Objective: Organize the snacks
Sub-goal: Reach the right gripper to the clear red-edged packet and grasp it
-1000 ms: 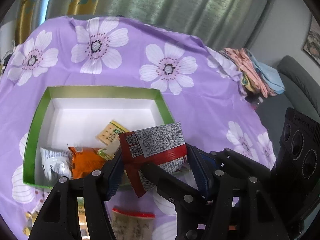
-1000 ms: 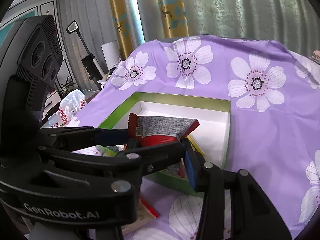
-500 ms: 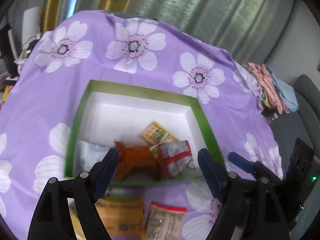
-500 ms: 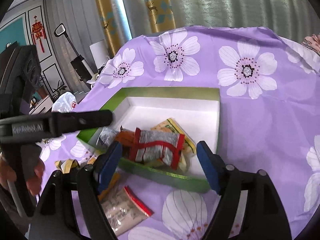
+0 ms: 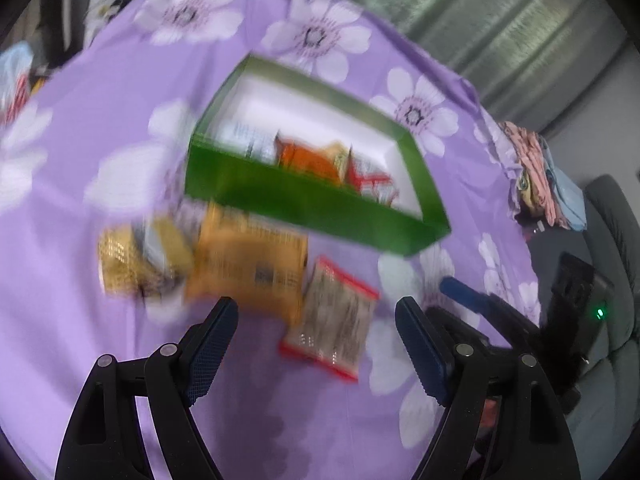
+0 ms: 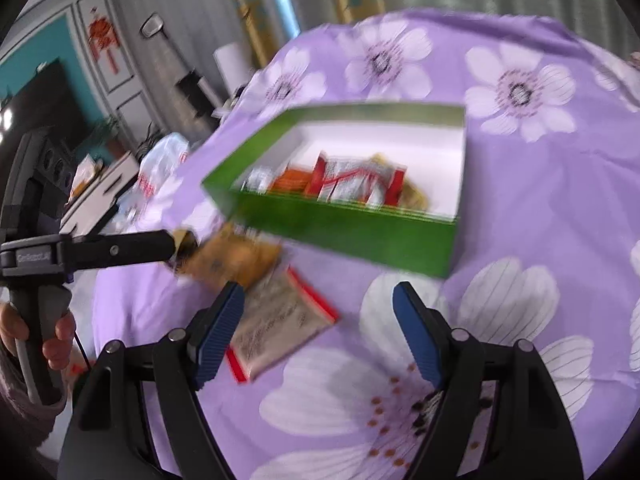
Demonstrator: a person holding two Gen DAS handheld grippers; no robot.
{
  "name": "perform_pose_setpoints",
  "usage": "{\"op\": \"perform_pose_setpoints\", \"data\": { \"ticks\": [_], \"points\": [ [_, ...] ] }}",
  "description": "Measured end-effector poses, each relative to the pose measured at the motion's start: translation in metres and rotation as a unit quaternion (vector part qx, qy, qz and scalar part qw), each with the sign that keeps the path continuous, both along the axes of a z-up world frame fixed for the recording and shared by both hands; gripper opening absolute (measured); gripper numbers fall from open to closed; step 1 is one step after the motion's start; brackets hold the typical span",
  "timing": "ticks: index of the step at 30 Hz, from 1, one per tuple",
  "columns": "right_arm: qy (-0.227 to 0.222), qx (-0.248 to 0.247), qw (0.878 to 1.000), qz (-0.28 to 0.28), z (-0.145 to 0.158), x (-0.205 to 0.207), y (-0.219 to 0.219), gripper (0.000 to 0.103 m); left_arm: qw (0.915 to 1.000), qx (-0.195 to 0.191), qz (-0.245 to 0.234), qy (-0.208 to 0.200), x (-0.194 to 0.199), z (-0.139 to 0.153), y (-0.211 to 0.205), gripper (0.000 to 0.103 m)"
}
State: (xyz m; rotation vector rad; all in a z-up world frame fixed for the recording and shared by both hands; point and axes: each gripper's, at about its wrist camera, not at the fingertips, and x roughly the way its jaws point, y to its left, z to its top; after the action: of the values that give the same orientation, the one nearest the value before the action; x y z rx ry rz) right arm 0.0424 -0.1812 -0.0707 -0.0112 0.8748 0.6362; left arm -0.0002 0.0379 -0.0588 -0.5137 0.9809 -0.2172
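A green box (image 5: 304, 204) with a white inside holds several snack packs, among them an orange one (image 5: 308, 156) and a red and grey one (image 5: 370, 184); the box also shows in the right wrist view (image 6: 344, 232). On the cloth in front of it lie a red-edged pack (image 5: 334, 320), a large orange pack (image 5: 248, 264) and a gold pack (image 5: 140, 260). My left gripper (image 5: 316, 344) is open and empty just before these packs. My right gripper (image 6: 318, 332) is open and empty, with the red-edged pack (image 6: 280, 320) by its left finger. The view is blurred.
A purple flowered cloth (image 6: 540, 208) covers the table. Folded clothes (image 5: 540, 168) lie at the far right edge, by a grey sofa (image 5: 612, 216). The left gripper's arm (image 6: 104, 250) reaches in from the left in the right wrist view. A white bag (image 6: 160, 168) lies beyond the left edge.
The red and grey pack was let go and lies in the box. Both grippers opened, drew back from the box and came down toward the packs on the cloth.
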Motion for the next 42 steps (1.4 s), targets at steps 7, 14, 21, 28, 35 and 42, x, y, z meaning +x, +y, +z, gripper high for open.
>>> {"op": "perform_pose_setpoints", "data": {
  "ticks": [7,14,21,28,35,42],
  "points": [
    [0.017,-0.019,0.999,0.021,-0.023,0.0,0.008,0.078,0.9976,-0.056,0.008,0.041,-0.012,-0.026,-0.011,0.081],
    [0.023,-0.021,0.999,0.041,-0.03,0.014,0.012,0.077,0.9945,-0.092,0.005,0.05,-0.01,-0.03,-0.023,0.081],
    [0.052,0.01,0.996,0.075,-0.04,0.043,0.022,0.062,0.9871,-0.141,0.041,0.064,-0.009,-0.045,-0.011,0.081],
    [0.117,0.047,0.987,0.101,-0.053,0.054,0.027,0.037,0.9822,-0.166,0.052,0.071,-0.009,-0.053,-0.007,0.081],
    [0.138,0.046,0.982,0.122,-0.054,0.022,0.024,0.033,0.986,-0.145,0.05,0.066,-0.008,-0.053,-0.007,0.079],
    [0.134,0.028,0.982,0.128,-0.049,-0.01,0.03,0.036,0.9961,-0.057,0.021,0.065,-0.005,-0.047,-0.022,0.07]
  ]
}}
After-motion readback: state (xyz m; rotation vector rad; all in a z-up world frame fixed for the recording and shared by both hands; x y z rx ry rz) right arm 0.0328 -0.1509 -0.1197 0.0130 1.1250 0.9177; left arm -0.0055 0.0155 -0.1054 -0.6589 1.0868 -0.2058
